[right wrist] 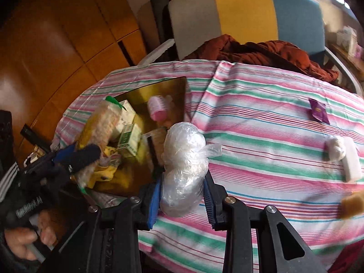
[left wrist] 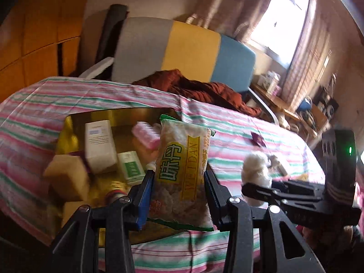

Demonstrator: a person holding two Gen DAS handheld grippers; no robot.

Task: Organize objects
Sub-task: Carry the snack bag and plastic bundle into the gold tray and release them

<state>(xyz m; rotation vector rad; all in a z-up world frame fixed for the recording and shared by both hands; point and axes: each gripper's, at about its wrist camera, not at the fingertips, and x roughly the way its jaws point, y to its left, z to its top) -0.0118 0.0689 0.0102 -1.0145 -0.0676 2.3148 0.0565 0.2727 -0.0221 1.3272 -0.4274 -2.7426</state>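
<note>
Left gripper (left wrist: pixel 179 195) pinches a yellow-labelled clear snack bag (left wrist: pixel 182 170) above the gold tray (left wrist: pixel 141 113); right gripper (right wrist: pixel 182 195) clamps a crinkled clear plastic-wrapped bundle (right wrist: pixel 182 166).

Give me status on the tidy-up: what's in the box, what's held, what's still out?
Done: the gold box already holds white cartons, a pink roller and a brush. In hand: the left claw grips a snack bag over the box; the right claw grips a plastic-wrapped bundle beside it. Left on the striped cloth: a purple packet, a white block with a small wrapped item, and a brown object.
</note>
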